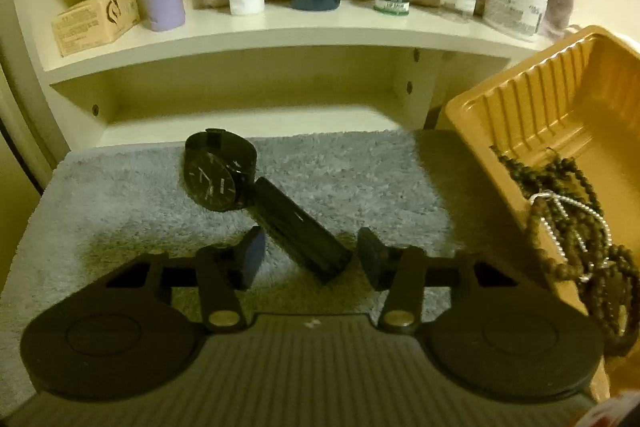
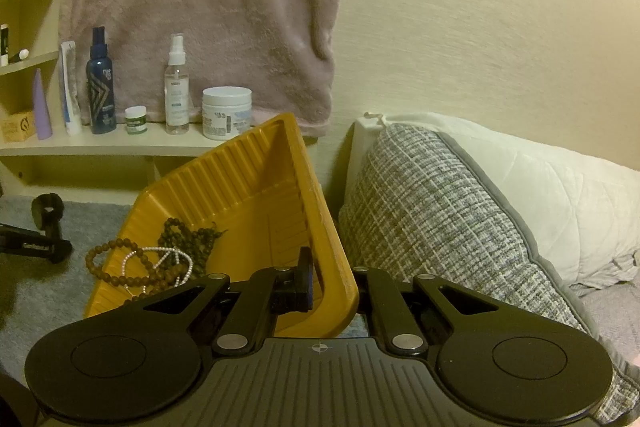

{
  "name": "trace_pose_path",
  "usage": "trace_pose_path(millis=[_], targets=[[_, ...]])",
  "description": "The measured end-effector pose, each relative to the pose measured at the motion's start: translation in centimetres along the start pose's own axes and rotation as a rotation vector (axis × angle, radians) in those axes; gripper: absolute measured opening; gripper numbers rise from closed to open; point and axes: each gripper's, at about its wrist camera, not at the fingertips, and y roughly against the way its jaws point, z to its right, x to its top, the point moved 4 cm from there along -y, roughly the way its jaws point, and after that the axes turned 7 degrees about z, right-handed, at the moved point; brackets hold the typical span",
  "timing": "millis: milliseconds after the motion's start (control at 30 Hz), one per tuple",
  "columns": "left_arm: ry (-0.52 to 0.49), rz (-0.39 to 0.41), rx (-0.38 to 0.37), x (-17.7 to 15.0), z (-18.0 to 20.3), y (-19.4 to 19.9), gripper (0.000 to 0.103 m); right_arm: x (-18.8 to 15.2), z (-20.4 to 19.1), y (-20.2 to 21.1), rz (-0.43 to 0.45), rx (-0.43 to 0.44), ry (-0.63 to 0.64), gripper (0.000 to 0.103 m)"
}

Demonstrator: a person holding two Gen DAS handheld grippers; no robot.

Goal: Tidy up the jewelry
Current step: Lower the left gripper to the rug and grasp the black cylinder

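Black watch (image 1: pixel 216 179): lay on grey towel (image 1: pixel 120 195), face w/ looped band far-left, loose strap (image 1: pixel 300 227) running diagonally down-right, its end between jaws of left gripper (image 1: pixel 310 253), which stood apart, not pinching. Long axis oblique to jaw gap; left hand nearer. Yellow tray (image 2: pixel 320 211), holding bead strands (image 2: pixel 160 259), tilted at right; right gripper (image 2: pixel 332 291) clamped on its rim.

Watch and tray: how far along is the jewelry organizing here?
Done: bead strands and a silver chain lie in the yellow tray. In hand: right gripper holds the tray's rim, tilted. Left: the black watch lies on the grey towel, strap end between the open left gripper jaws.
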Motion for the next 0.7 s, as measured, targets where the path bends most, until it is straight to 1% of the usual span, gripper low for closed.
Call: trace_pose_path(millis=[100, 300, 367, 467, 633, 700], targets=[[-0.012, -0.002, 0.002, -0.1, 0.0, -0.3, 0.043, 0.0, 0.0, -0.1, -0.001, 0.0, 0.0, 0.007], [-0.037, 0.0, -0.031, -0.3, -0.2, 0.2, 0.031, 0.0, 0.1, -0.1, -0.001, 0.0, 0.0, 0.007], [-0.049, -0.003, -0.045, -0.5, -0.2, 0.6, 0.025, 0.0, 0.1, -0.2, -0.001, 0.0, 0.0, 0.007], [-0.066, -0.003, -0.059, -0.8, -0.8, 1.6, 0.023, 0.0, 0.1, -0.2, -0.001, 0.0, 0.0, 0.007], [-0.077, 0.005, -0.068, -1.5, -1.8, 3.4, 0.022, 0.0, 0.1, -0.2, 0.0, -0.001, 0.0, 0.007], [-0.088, 0.013, -0.055, -1.8, -2.1, 4.0, 0.021, 0.0, 0.1, -0.2, 0.001, 0.0, 0.001, 0.007]])
